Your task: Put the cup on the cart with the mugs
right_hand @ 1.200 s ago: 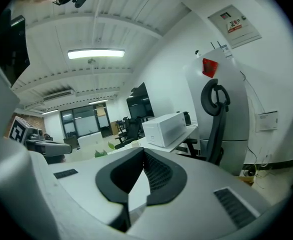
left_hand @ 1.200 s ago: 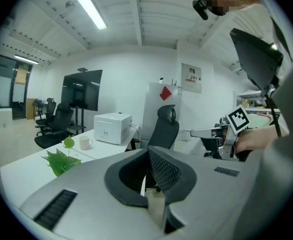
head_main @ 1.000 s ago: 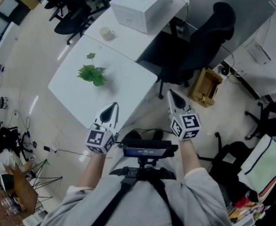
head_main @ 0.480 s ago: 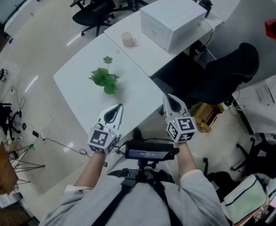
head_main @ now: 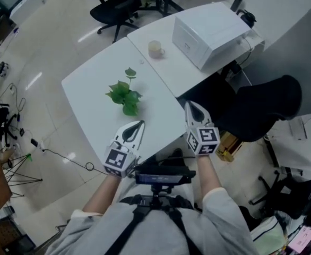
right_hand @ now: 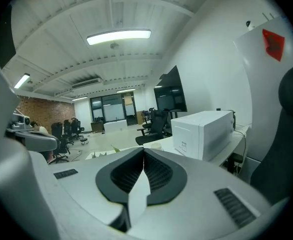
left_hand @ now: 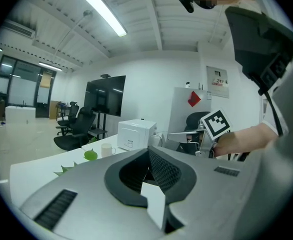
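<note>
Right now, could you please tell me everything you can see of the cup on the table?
The cup is small, pale cream and looks ceramic, with one handle turned towards the white box. It stands upright on the far white table, a little apart from the box. Whether it holds anything cannot be made out. Only the table touches it.

I see two white tables set edge to edge. On the near table (head_main: 89, 100) sits a green plant (head_main: 124, 92). The far table (head_main: 171, 73) carries a cup (head_main: 155, 49) close to the seam, with a white box (head_main: 211, 32) near it.
</note>
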`<state>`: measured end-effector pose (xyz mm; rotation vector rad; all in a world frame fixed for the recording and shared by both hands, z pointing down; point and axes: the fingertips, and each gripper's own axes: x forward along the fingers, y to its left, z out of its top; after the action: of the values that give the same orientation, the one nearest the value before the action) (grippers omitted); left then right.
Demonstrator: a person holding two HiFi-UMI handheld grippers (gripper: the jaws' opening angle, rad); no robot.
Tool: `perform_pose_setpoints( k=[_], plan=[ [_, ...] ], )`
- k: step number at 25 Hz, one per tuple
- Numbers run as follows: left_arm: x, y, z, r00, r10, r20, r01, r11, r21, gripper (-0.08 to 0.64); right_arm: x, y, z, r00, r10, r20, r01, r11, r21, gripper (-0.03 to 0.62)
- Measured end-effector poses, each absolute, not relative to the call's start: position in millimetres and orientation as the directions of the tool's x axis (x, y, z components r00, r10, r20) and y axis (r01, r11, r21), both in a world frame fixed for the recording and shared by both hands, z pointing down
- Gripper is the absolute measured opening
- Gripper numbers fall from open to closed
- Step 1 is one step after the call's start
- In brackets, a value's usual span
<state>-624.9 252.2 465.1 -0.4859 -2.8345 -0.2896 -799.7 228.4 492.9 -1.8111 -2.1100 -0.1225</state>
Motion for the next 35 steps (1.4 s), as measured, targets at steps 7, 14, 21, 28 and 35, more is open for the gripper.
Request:
perform_pose_setpoints(
  k=[7, 14, 21, 28, 35],
  plan=[
    [-631, 280, 483, -0.872, 0.369, 0.323, 0.429, 0.892, 0.138, 0.0, -821, 313, 530, 0.033, 0.925, 0.379, 0.986, 0.03, -0.161, 0.193],
    [-654, 301, 510, -0.816, 0.445, 0.369, 0.517, 0.848, 0.12, 0.0, -855, 394, 578, 0.161, 0.89, 0.427, 0.979, -0.091, -0.18, 0.347],
    [-673, 328, 529, -0.763, 0.518, 0.386, 0.597, 0.793, 0.117, 0.0, -882, 472, 638, 0.202, 0.838, 0.506, 0.978, -0.145, -0.149, 0.476],
    [-682, 348, 553, -0.726, 0.558, 0.403, 0.649, 0.75, 0.132, 0.0, -889, 538, 676, 0.222, 0.826, 0.518, 0.975, -0.173, -0.141, 0.535],
    [-701, 364, 572, -0.718, 0.563, 0.409, 0.662, 0.734, 0.152, 0.0, -902, 602, 707, 0.182, 0.846, 0.5, 0.982, -0.135, -0.13, 0.536]
  ],
)
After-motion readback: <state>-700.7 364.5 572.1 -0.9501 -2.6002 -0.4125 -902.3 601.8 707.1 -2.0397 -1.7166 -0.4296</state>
